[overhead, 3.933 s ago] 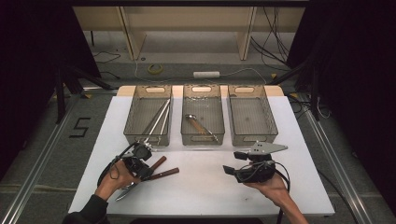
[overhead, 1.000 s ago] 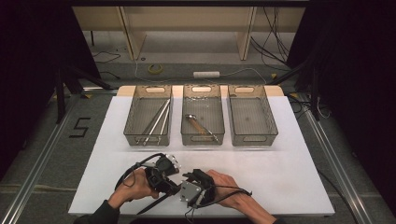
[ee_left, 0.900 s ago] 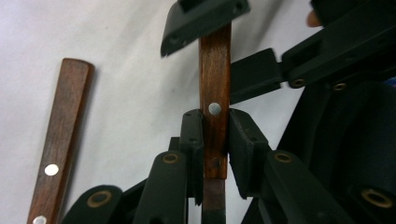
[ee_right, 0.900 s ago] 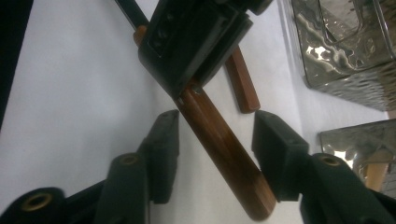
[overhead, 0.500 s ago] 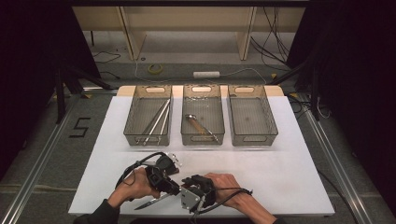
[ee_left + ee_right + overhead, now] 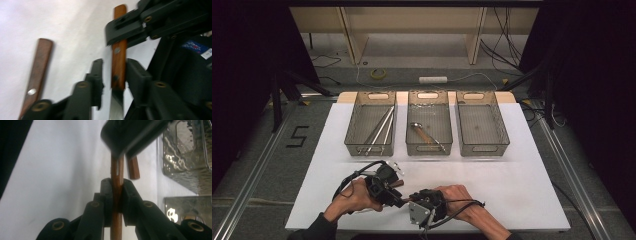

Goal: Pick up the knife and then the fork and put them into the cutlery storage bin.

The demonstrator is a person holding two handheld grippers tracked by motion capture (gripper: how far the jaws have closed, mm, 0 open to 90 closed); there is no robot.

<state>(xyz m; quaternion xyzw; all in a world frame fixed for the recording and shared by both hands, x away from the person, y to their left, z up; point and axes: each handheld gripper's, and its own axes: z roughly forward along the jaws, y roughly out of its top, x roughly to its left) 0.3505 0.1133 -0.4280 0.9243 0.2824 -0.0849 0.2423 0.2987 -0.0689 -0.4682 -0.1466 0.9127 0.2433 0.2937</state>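
A hand-over of a wooden-handled knife (image 6: 118,60) between the two tools is judged to be in hand, low on the white table (image 6: 522,170) at about 6 o'clock in the high view. In the right gripper view the handle is seen clamped between the pads of the right gripper (image 6: 116,200), whose jaws have just been closing on it. In the left gripper view the same handle stands between the jaws of the left gripper (image 6: 113,75) with a gap at each side; those jaws have just been opening, so the knife is released there. A second wooden-handled utensil (image 6: 37,75) lies flat on the table at about 9 o'clock of that view.

The next move is judged to call for the left gripper to be drawn clear of the blade, and for the knife to be carried toward the three mesh bins (image 6: 429,145) at 12 o'clock; the right-hand bin (image 6: 479,145) holds nothing.

Against the earliest frame, where the grippers were held well apart at 7 and 5 o'clock, they are now brought together; the bins are unchanged
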